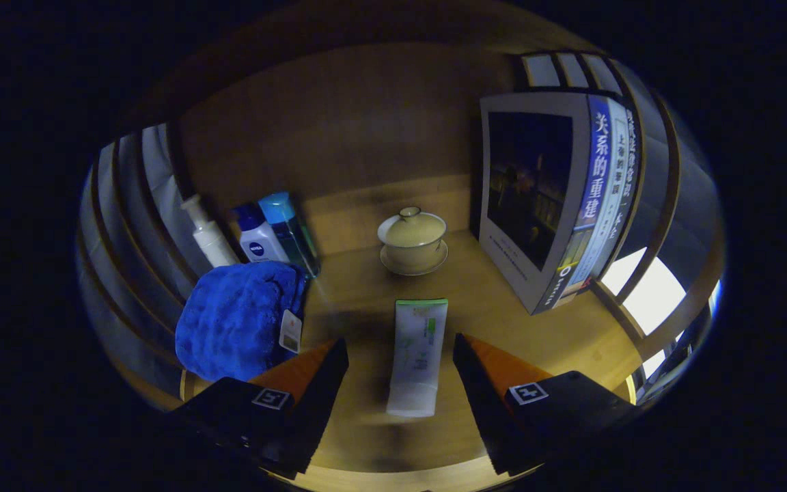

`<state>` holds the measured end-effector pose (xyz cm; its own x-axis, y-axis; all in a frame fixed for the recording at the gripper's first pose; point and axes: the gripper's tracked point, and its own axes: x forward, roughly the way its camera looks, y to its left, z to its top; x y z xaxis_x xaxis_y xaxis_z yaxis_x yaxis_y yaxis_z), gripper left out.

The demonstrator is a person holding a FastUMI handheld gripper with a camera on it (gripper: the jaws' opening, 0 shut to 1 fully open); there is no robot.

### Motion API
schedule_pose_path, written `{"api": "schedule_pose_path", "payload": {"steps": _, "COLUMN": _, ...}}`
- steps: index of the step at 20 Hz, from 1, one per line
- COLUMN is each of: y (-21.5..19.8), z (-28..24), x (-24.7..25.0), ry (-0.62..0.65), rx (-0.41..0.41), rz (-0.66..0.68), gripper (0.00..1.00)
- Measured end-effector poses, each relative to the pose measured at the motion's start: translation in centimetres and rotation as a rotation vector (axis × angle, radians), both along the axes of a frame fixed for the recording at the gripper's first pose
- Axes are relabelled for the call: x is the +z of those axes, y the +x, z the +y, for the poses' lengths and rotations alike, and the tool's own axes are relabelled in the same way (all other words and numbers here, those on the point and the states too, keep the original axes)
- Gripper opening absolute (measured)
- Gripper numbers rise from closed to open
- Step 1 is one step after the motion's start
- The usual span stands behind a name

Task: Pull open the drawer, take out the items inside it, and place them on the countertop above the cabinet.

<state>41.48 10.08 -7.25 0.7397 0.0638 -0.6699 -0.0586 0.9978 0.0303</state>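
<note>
Wooden countertop (503, 301) runs beneath everything, lit warm, with a wooden back panel rising at twelve o'clock and slatted sides curving away at nine and three. Largest on it is a row of books (557, 198) standing upright at two o'clock from the fingers, the front one showing a dark cover, the spines turned toward the slats. Next in size, a blue towel (240, 318) lies bunched at ten o'clock, a small paper tag hanging off its near edge, just beside the left finger. Behind the towel, at eleven o'clock, stand three bottles against the slats: a white pump bottle (208, 234), a white bottle with a blue cap (259, 236) and a clear teal bottle (290, 229), close together. At twelve o'clock, well beyond the fingers, a pale lidded tea bowl (412, 238) sits on its saucer.

A white tube with a green end (417, 355) lies flat on the countertop, lengthwise between the two fingers, its green end pointing toward the tea bowl. The gripper (400, 359) has its jaws spread wide, a clear gap on each side of the tube, gripping nothing.
</note>
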Motion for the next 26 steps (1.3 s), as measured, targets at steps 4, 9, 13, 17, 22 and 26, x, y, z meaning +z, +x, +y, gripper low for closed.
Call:
{"api": "schedule_pose_path", "payload": {"steps": 4, "y": -4.0, "z": -0.8, "x": 2.5, "ry": -0.019, "rx": 0.017, "rz": -0.098, "gripper": 1.0}}
{"api": "schedule_pose_path", "payload": {"steps": 9, "y": -10.3, "z": -1.2, "x": 6.0, "ry": 0.025, "rx": 0.028, "rz": -0.218, "gripper": 1.0}}
{"api": "schedule_pose_path", "payload": {"steps": 13, "y": -15.4, "z": -2.4, "x": 8.2, "ry": 0.046, "rx": 0.021, "rz": -0.279, "gripper": 1.0}}
{"api": "schedule_pose_path", "payload": {"steps": 17, "y": -19.4, "z": -3.4, "x": 8.9, "ry": 0.037, "rx": 0.032, "rz": -0.353, "gripper": 1.0}}
{"api": "schedule_pose_path", "payload": {"steps": 22, "y": -24.7, "z": -5.3, "x": 8.3, "ry": 0.043, "rx": -0.006, "rz": -0.411, "gripper": 0.99}}
{"api": "schedule_pose_path", "payload": {"steps": 26, "y": -28.4, "z": -6.6, "x": 6.7, "ry": 0.042, "rx": -0.017, "rz": -0.438, "gripper": 0.99}}
